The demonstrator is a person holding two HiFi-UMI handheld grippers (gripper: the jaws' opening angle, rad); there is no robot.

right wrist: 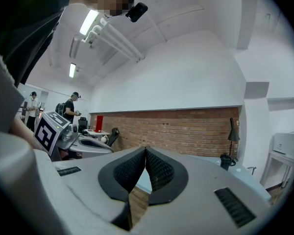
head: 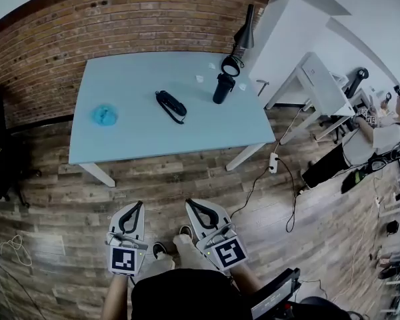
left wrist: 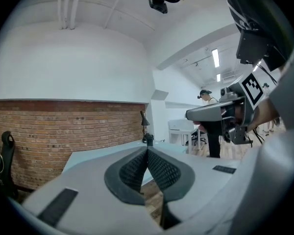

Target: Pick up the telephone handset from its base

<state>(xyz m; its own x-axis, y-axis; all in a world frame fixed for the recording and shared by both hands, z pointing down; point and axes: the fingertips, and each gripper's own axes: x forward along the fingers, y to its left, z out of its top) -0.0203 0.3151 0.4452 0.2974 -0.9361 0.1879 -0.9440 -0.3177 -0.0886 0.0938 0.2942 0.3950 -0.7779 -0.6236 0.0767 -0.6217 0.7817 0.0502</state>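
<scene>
The black telephone [head: 171, 105], a long narrow shape with its handset lying on it, sits near the middle of the light blue table [head: 133, 135]. Both grippers hang low over the wooden floor, well short of the table's near edge. My left gripper [head: 139, 205] and right gripper [head: 189, 202] point toward the table side by side. Their jaws are shut tip to tip with nothing between them, as the left gripper [left wrist: 147, 149] view and the right gripper [right wrist: 145, 148] view show. The telephone itself is hidden behind the jaws in both gripper views.
A black cup [head: 223, 89] and a black desk lamp [head: 243, 35] stand at the table's far right, a blue round object [head: 104, 115] at its left. A brick wall [head: 120, 25] runs behind. A cable and socket [head: 273, 162] lie on the floor to the right. A person [head: 380, 135] works at white desks.
</scene>
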